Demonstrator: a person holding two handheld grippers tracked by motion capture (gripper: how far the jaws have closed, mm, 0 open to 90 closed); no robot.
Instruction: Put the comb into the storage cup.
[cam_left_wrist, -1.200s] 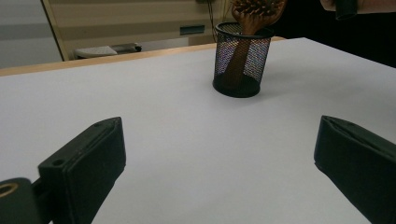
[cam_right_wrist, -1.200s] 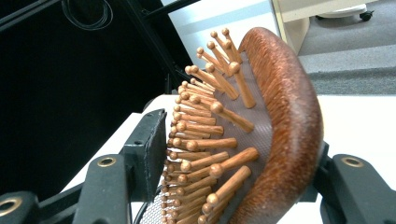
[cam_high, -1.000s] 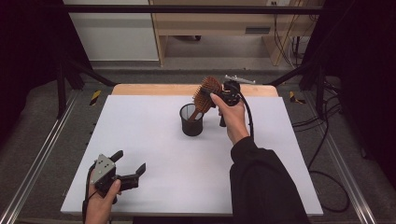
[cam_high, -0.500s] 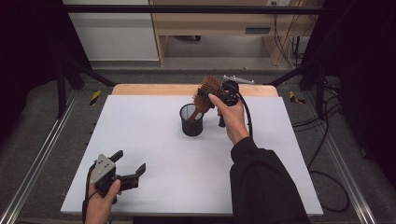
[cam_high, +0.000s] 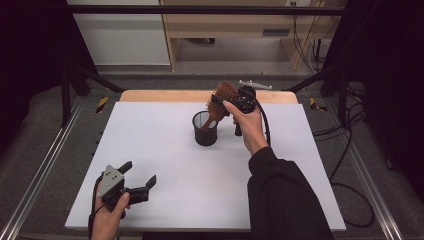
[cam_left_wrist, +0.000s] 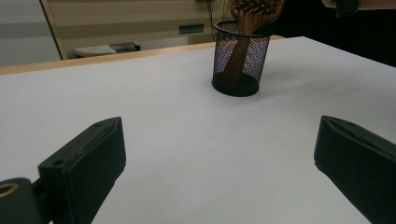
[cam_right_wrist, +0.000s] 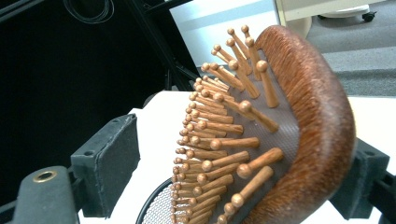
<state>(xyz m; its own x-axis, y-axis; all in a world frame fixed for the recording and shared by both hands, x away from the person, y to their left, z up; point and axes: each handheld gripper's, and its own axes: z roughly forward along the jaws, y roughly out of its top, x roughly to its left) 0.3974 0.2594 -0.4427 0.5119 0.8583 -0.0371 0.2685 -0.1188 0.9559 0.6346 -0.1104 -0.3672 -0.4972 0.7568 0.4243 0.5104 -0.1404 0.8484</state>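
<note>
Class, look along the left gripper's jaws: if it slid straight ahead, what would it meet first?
Probably the black mesh cup holding the wooden hairbrush, slightly right of centre. Bare white table lies before the left gripper until then.

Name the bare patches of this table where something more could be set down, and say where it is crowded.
The white table top lies bare between the left gripper at the near left corner and the mesh cup, and again along the right edge beyond the sleeve. It is crowded at the far middle, where the hairbrush stands in the cup beside the right gripper.

Right gripper fingers have just been opening; left gripper gapes wide.
</note>
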